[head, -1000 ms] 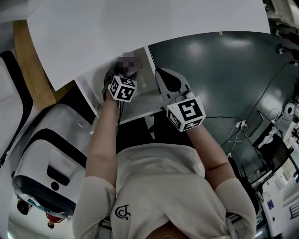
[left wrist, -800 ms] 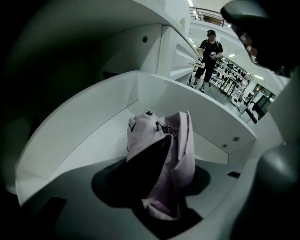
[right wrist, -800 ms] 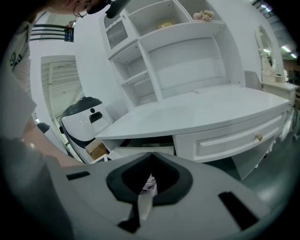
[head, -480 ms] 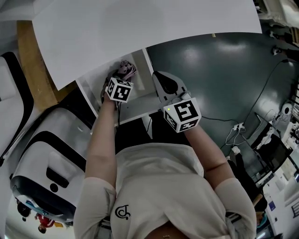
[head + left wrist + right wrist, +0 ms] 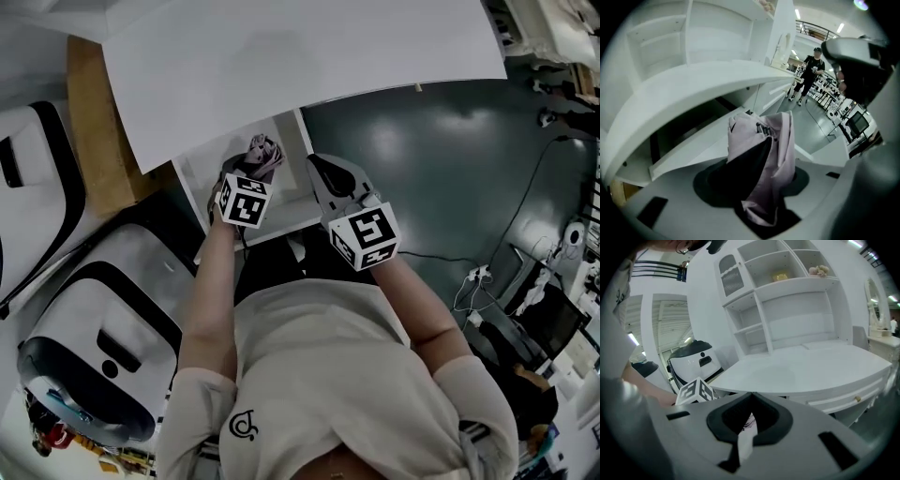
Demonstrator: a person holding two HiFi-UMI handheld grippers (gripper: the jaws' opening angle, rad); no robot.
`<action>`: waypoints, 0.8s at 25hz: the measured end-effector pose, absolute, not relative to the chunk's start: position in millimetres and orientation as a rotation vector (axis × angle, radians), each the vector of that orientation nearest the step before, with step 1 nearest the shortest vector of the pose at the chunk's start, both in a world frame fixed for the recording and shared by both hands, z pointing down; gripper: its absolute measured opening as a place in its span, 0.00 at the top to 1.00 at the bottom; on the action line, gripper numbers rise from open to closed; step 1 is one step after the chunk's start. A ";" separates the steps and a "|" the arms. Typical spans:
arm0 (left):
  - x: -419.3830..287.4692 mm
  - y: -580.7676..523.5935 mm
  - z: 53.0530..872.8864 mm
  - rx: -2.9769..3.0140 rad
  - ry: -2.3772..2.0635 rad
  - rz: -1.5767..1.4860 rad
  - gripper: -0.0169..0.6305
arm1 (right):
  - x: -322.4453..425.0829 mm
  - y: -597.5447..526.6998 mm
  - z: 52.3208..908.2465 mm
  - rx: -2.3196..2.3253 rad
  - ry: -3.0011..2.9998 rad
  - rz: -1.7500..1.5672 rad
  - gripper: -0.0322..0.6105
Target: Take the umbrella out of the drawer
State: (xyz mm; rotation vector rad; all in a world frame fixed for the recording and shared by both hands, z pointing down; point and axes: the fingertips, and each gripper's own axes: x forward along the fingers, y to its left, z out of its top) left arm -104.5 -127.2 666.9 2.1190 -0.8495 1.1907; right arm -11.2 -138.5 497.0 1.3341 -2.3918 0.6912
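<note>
Pointing steeply down, left hand-held gripper [image 5: 250, 166] clamps the umbrella [image 5: 764, 154]; right hand-held gripper [image 5: 749, 397] jaws together.

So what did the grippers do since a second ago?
The left gripper took hold of the umbrella and lifted it up from the drawer. The right gripper stays shut and empty beside it, and the drawer stays open.
</note>
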 end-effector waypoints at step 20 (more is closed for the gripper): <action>-173.4 -151.7 409.1 2.409 -1.396 0.622 0.61 | -67.7 -142.4 339.5 1.201 -2.778 0.381 0.94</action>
